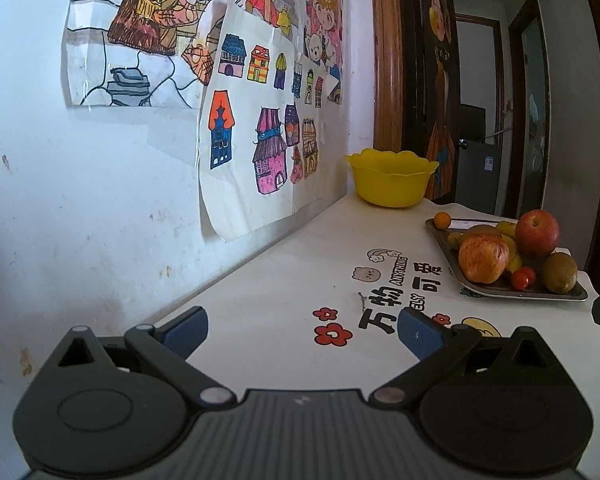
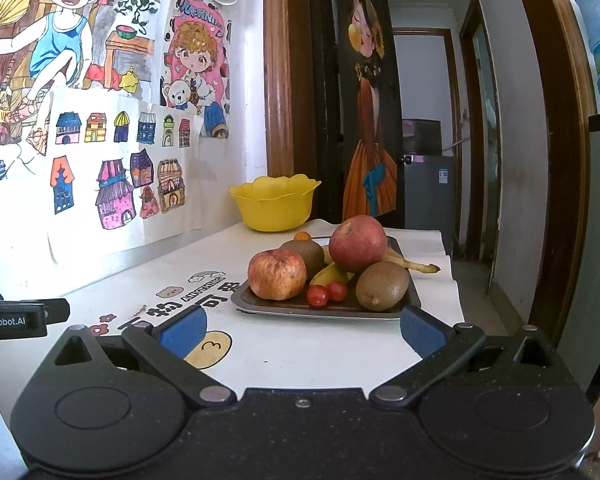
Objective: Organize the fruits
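My right gripper (image 2: 302, 328) has its fingers wide apart with nothing between them. My left gripper (image 1: 302, 330) is the same, spread and holding nothing.

The tray (image 2: 260, 305) sits on the table (image 2: 300, 356) at my right gripper's 12 o'clock, close by. For my left gripper it is at about 2 o'clock. All the fruit I can see is piled on the tray. The yellow bowl (image 2: 274, 204) stands behind the tray, near the wall. I cannot see into it.

I think this is the picking part, but sorted fruit could look like this too.

The near apple (image 2: 277, 275) is red with yellow streaks. A bigger apple (image 2: 357, 243) sits on top of the bananas (image 2: 332, 274). There are two brown kiwis (image 2: 382, 285), two little tomatoes (image 2: 326, 293) and a small orange (image 2: 302, 235) at the back.
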A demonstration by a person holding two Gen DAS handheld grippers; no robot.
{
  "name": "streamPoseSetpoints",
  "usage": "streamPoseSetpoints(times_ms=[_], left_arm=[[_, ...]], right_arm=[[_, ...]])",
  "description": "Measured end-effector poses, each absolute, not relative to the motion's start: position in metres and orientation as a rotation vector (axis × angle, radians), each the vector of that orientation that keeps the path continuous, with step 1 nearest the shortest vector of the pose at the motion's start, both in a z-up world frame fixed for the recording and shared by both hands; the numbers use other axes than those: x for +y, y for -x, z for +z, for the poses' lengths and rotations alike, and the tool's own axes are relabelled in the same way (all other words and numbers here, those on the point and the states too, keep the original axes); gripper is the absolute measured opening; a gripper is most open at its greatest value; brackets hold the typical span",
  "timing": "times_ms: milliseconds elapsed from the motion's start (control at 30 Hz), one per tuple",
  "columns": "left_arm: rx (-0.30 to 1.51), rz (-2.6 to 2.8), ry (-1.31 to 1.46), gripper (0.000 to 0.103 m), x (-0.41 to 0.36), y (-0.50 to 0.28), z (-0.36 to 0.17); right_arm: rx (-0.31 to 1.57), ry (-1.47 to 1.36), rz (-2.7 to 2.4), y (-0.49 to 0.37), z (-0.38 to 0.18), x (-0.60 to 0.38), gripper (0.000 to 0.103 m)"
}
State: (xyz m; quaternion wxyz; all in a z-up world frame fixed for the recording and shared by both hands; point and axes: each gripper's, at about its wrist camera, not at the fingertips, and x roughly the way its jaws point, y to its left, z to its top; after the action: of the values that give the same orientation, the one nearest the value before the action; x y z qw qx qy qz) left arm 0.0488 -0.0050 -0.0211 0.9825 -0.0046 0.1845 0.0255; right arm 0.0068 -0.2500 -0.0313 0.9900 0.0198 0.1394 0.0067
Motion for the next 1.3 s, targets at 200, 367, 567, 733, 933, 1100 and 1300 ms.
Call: streamPoseSetpoints(times_ms=[200, 367, 567, 733, 933, 1100, 1300], left_arm=[[0.37, 0.047, 0.008, 0.103, -0.0059, -0.0483, -0.0212], [0.372, 0.04, 0.004, 0.103, -0.0082, -0.0478, -0.0217], [0.374, 0.036, 0.004, 0.103, -0.0092, -0.0474, -0.0215], [0.374, 0.035, 0.004, 0.102, -0.0095, -0.0474, -0.0214], [0.375, 0.036, 0.004, 0.103, -0.0092, -0.0475, -0.0211], [0.377, 0.035, 0.005, 0.103, -0.0091, -0.048, -0.0209], [0.377, 0.033, 0.007, 0.103, -0.0099, -0.0473, -0.021]], right_arm=[[0.281, -0.039, 0.015, -0.0068, -0.0314, -0.2502, 0.102], [0.281, -0.039, 0.014, -0.0067, -0.0316, -0.2501, 0.102], [0.281, -0.038, 0.014, -0.0068, -0.0317, -0.2498, 0.102], [0.282, -0.039, 0.014, -0.0068, -0.0316, -0.2498, 0.102], [0.282, -0.039, 0.014, -0.0069, -0.0316, -0.2497, 0.102], [0.283, -0.038, 0.014, -0.007, -0.0312, -0.2494, 0.102], [0.287, -0.038, 0.016, -0.0071, -0.0334, -0.2503, 0.102]])
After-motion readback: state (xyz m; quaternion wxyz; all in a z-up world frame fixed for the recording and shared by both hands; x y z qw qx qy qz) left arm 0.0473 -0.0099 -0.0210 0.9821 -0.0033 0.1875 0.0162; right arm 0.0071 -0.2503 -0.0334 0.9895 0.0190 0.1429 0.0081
